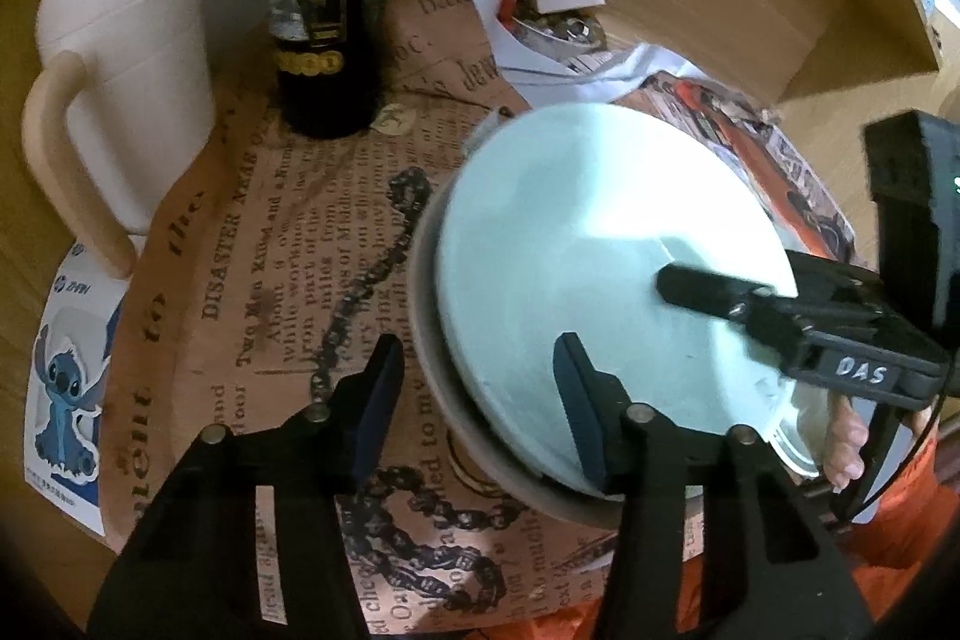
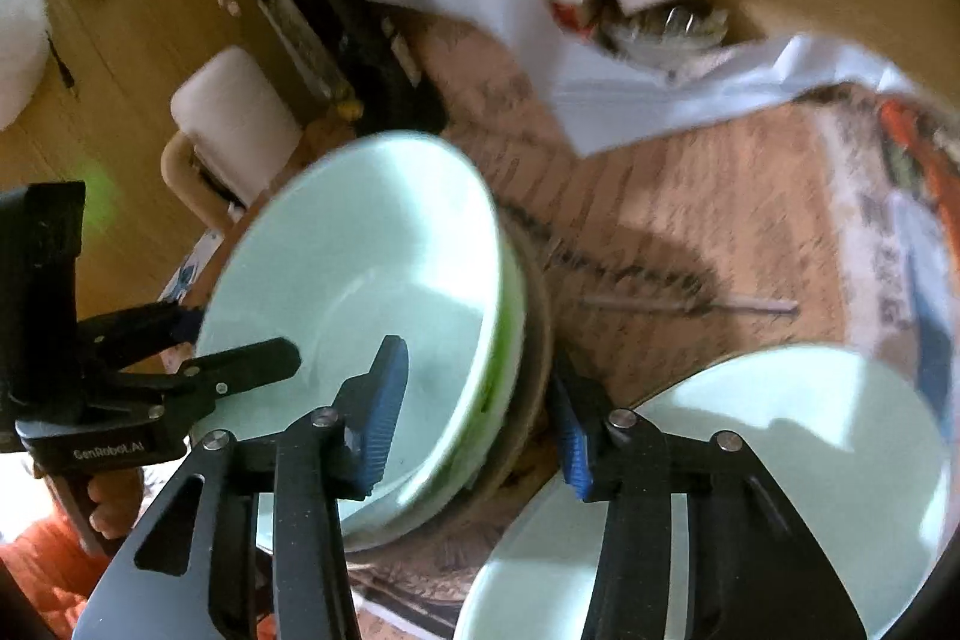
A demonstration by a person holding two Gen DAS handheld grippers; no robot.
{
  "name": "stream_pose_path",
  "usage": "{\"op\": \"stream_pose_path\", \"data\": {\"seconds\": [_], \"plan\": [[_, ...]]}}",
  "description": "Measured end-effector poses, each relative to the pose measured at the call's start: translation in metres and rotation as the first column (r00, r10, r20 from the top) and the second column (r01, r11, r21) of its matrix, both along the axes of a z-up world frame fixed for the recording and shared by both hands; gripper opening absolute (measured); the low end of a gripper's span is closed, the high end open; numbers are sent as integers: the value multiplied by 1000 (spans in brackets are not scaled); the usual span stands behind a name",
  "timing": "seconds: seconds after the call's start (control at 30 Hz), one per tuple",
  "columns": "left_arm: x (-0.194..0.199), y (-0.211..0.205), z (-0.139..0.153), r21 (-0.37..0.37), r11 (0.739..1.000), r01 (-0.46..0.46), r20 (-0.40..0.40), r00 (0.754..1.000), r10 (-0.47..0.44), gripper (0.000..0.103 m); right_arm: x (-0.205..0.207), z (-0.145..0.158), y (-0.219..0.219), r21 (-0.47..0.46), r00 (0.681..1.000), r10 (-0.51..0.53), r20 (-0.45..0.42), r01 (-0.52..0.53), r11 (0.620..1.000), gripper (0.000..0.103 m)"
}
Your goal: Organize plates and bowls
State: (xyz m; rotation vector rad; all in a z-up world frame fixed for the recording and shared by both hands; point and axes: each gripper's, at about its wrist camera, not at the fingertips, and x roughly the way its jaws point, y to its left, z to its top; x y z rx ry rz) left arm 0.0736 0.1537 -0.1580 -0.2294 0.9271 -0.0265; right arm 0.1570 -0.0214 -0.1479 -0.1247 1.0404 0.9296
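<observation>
Scene: a bench (image 1: 36, 244) covered with printed brown paper (image 1: 252, 280); a mug (image 1: 126, 82) and a dark bottle (image 1: 324, 10) stand at the far side, loose papers behind them.
Stack: a pale green plate (image 1: 576, 244) lies in a green bowl (image 2: 507, 340), and both sit in a grey bowl (image 1: 456, 430) on the paper. The plate looks tilted, not yet flat in the stack.
Second plate: another pale plate (image 2: 780, 460) lies low at the right in the right wrist view, apart from the stack.
Left hand-held gripper (image 1: 474, 400): jaws wide, holding nothing. One finger is over the paper, the other over the plate, so the rim of the stack lies between them.
Right hand-held gripper (image 2: 480, 418): jaws also wide and empty. It straddles the opposite rim, one finger over the plate, the other outside the grey bowl.
Key relation: the stack is between the two hand-held grippers, each at one edge, and neither is clearly nearer. A plate has no long axis, so only the rim direction matters.
Second plate relation: it lies on the right side, closest to the right hand-held gripper.
Judgement: the second plate probably goes on the stack next, and the right hand seems better placed for it.
</observation>
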Motion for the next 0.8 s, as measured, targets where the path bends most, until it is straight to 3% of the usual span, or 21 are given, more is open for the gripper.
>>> {"op": "stream_pose_path", "data": {"seconds": [0.07, 0.37, 0.5, 0.8], "plan": [[2, -5, -2, -2, 1000, 22, -8, 1000, -22, 44, -6, 2, 3, -27, 999, 3, 41, -1, 1000, 42], [4, -9, 0, 36, 999, -22, -28, 999, 23, 41, -8, 4, 1, -29, 998, 2, 64, -1, 1000, 41], [4, -15, 0, 96, 995, -34, -24, 999, 37, 41, -7, 4, 0, -19, 998, -5, 59, 7, 1000, 39], [4, -15, 8, 98, 993, -59, 3, 998, 59, 41, -7, 3, -3, 3, 999, -17, 33, 17, 1000, 38]]}}
